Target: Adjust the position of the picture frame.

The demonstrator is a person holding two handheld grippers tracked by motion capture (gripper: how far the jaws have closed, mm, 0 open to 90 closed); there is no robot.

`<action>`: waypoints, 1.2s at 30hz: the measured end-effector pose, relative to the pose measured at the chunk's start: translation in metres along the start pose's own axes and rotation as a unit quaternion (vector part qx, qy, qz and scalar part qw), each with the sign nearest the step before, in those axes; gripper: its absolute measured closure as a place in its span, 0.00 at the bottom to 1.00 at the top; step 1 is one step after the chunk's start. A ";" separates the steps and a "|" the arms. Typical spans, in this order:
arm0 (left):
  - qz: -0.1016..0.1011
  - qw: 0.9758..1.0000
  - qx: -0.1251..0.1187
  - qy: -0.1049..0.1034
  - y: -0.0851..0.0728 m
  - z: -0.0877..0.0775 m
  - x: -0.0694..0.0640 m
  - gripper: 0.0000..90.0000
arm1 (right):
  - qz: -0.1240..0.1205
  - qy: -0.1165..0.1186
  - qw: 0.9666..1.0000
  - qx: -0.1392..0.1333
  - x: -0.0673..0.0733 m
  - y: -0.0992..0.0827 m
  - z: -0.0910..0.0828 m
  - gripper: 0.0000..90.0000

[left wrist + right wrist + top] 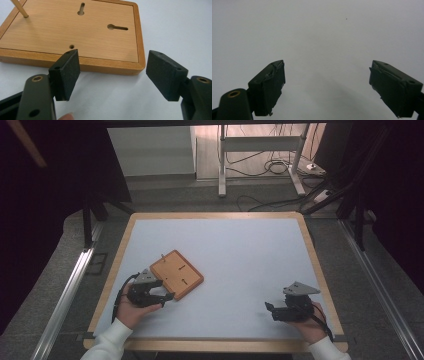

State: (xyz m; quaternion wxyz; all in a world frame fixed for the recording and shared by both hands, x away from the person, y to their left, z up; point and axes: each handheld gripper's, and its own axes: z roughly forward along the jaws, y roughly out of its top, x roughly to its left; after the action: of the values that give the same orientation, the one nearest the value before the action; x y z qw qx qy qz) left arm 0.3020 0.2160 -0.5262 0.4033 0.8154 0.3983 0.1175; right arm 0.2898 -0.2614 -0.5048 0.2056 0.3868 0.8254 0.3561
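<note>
Wooden board (72, 32): one peg (20, 8) upright in corner hole; slots empty.

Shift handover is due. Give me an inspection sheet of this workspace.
Surface: pale blue mat in a wooden frame, flat.
Job's things: wooden board with keyhole slots; thin peg upright in its corner.
Clutter: nothing seen.
Grippers: left tool open, jaws just short of the board's edge; right tool open over bare mat.
Cables: black lead from the left tool; loose cables on the floor.
Surroundings: metal stand, dark curtains.
</note>
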 end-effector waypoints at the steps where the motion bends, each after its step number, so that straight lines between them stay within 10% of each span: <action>1: -0.002 1.000 0.000 0.001 0.000 0.000 0.000 0.30 | 0.001 0.003 1.000 0.001 0.000 0.000 0.001 0.16; 36: 0.001 1.000 -0.006 0.006 0.009 -0.009 0.001 0.31 | -0.005 0.028 1.000 -0.012 0.004 0.002 0.000 0.16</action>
State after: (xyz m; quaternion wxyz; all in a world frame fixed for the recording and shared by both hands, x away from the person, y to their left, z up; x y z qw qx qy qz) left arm 0.3032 0.2182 -0.5138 0.4052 0.8128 0.3993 0.1255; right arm 0.2880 -0.2570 -0.5041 0.1886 0.3698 0.8287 0.3755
